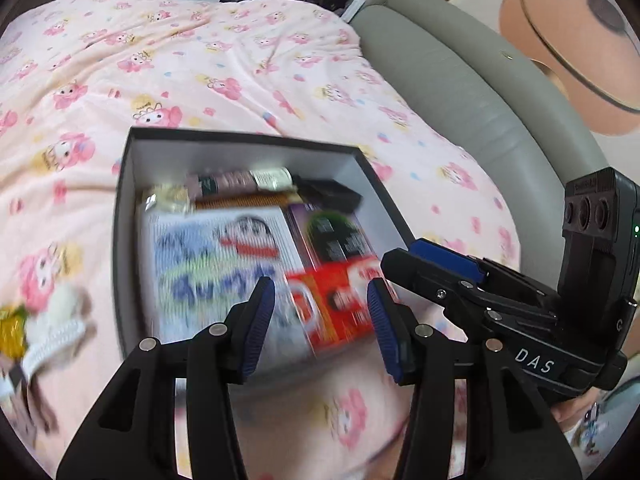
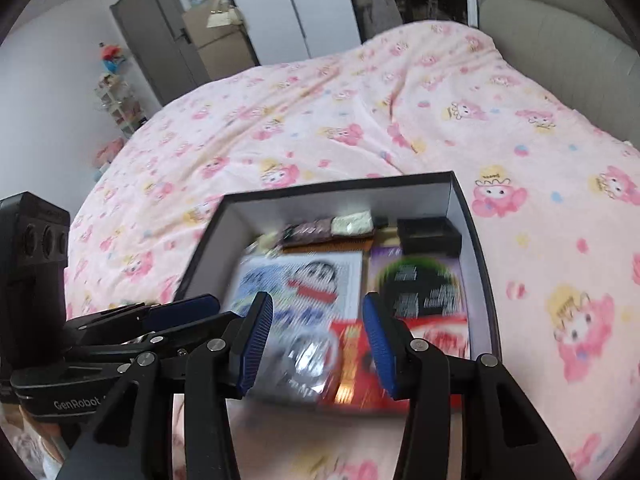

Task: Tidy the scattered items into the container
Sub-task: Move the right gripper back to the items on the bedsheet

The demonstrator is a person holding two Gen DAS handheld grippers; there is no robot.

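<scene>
A black box with a white inside (image 1: pixel 240 136) (image 2: pixel 340 190) sits on the pink bedspread. In it lie a white cartoon packet (image 1: pixel 224 256) (image 2: pixel 304 276), a red carton (image 1: pixel 336 300) (image 2: pixel 436 336), a purple carton (image 1: pixel 336 236) (image 2: pixel 420 280), a tube (image 1: pixel 240 180) and a small black case (image 1: pixel 332 196) (image 2: pixel 428 234). My left gripper (image 1: pixel 322 324) hovers open above the box's near edge, nothing between its pads. Beside it my right gripper (image 2: pixel 318 336) is open too, and empty. Left of the box lie a white knitted item (image 1: pixel 56 328) and a gold wrapper (image 1: pixel 12 332), both blurred.
The pink cartoon bedspread (image 1: pixel 200 60) (image 2: pixel 360 120) spreads wide behind the box. A grey padded headboard (image 1: pixel 460 88) (image 2: pixel 560 40) borders the right side. Beyond the bed's far left stand a grey wardrobe (image 2: pixel 160 32) and a shelf of toys (image 2: pixel 116 96).
</scene>
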